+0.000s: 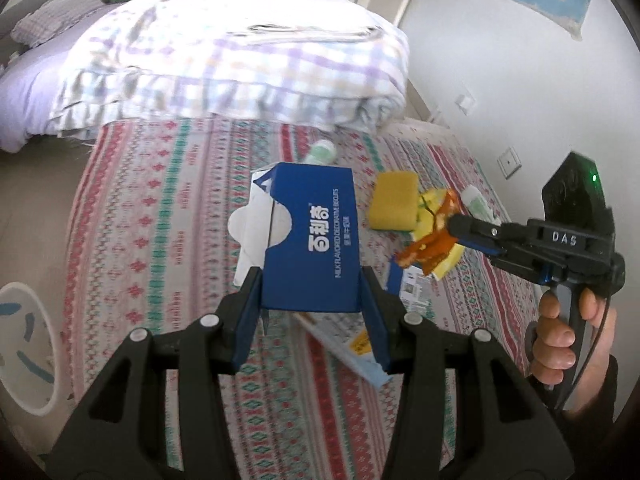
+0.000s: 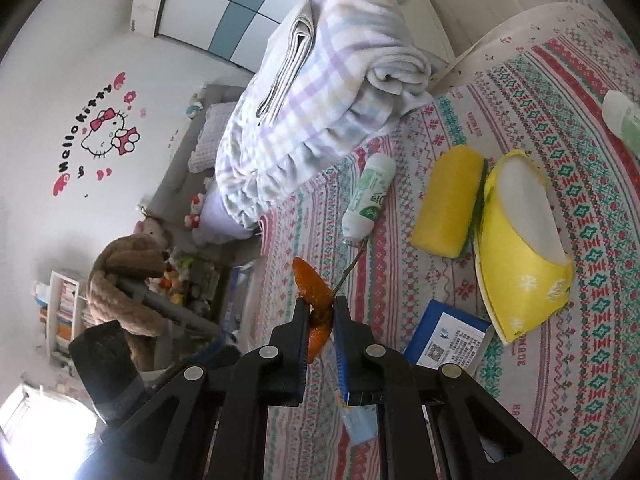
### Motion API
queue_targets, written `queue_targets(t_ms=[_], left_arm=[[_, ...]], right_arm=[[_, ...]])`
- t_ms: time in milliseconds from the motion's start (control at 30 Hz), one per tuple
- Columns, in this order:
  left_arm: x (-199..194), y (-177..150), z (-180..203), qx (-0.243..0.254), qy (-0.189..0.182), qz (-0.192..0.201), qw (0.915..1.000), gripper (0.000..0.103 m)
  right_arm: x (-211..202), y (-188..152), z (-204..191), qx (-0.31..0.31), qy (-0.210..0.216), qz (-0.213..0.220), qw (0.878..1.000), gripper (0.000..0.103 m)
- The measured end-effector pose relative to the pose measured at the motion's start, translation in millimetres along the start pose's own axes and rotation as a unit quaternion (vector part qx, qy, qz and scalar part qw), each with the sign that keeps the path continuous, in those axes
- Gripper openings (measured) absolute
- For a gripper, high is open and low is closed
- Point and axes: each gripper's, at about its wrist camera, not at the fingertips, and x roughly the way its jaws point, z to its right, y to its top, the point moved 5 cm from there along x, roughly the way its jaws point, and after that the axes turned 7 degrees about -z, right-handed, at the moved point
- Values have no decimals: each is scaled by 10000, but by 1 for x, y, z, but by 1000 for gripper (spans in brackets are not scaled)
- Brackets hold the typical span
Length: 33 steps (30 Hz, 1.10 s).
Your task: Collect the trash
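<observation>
Left-wrist view first, read from left to right: we see a round white rug (image 1: 24, 344) cut off by the picture's edge, then the patterned bedspread (image 1: 168, 240), and above it a folded checked quilt (image 1: 240, 56) blown out by glare so that its folds are hard to read. At centre our left gripper (image 1: 312, 292) is clamped on a blue biscuit box (image 1: 312, 236), its pads against the box's two sides; the box hides most of what lies beneath it, where we make out only a flat strip of packaging (image 1: 344, 352) and a printed blue card (image 1: 408, 284). Further right sit a yellow sponge (image 1: 394, 200) and a yellow wrapper (image 1: 436, 236), partly covered by an orange scrap (image 1: 430, 246) pinched in the tip of our right gripper (image 1: 460, 226), with a hand (image 1: 560, 336) on its grip, partly cut off at the frame's edge. Right-wrist view, again left to right: a brown plush toy (image 2: 124, 280) stands off the bed, blurred; our right gripper (image 2: 320, 316) has its fingers pressed together on the orange scrap (image 2: 312, 288), from which a thin stem pokes out; whether the scrap is peel or foil we cannot tell. Beyond lie a white and green bottle (image 2: 368, 200), the sponge (image 2: 448, 204), the yellow wrapper (image 2: 524, 248) and a second tube (image 2: 624, 120) cut off at the right.
</observation>
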Motion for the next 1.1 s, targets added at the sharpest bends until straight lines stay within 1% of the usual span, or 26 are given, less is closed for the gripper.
queue_targets(t_ms=[67, 133, 200, 267, 300, 367, 433, 533, 633, 767, 833, 900, 967, 1000, 1033, 1100], left_arm=[[-8, -2, -9, -95, -60, 19, 9999, 49], [-19, -4, -22, -209, -39, 79, 9997, 49], [-28, -6, -42, -358, 157, 110, 9992, 49], [-36, -10, -66, -576, 439, 51, 9974, 49], [-40, -15, -84, -745, 616, 12, 9953, 49], [-48, -23, -113, -1072, 790, -31, 9911, 49], [-56, -31, -141, -1426, 848, -37, 9861, 49], [-71, -45, -183, -1974, 886, 57, 9763, 49], [-79, -62, -222, -2543, 904, 32, 9629, 49], [-82, -87, -267, -3276, 885, -83, 9406, 50], [-76, -97, -285, -3568, 900, -216, 9296, 50], [-70, -105, -298, -3797, 869, -357, 9203, 50], [-65, -109, -306, -3954, 824, -413, 9139, 50], [-64, -110, -311, -4061, 829, -435, 9090, 53], [-65, -112, -315, -4200, 870, -448, 9022, 55], [-71, -117, -322, -4425, 910, -414, 8912, 66]], right_arm=[[2, -1, -1, -37, -34, -11, 10000, 12], [5, -3, -1, -47, -22, -34, 10000, 12], [8, -4, -3, -78, -38, -47, 10000, 12], [12, -6, -5, -106, -51, -70, 9999, 12], [13, -7, -6, -111, -55, -74, 9999, 12], [16, -9, -8, -128, -60, -92, 9999, 12], [21, -11, -10, -155, -65, -112, 9998, 12], [30, -15, -14, -218, -94, -173, 9996, 12], [41, -23, -21, -243, 0, -288, 9993, 12], [51, -35, -40, -439, 232, -410, 9979, 12], [56, -40, -50, -567, 294, -450, 9969, 12], [62, -47, -60, -670, 349, -523, 9958, 12], [70, -53, -67, -762, 374, -621, 9945, 12], [74, -56, -69, -793, 367, -656, 9940, 12], [77, -59, -71, -824, 350, -697, 9935, 12], [86, -65, -74, -871, 319, -785, 9926, 12]])
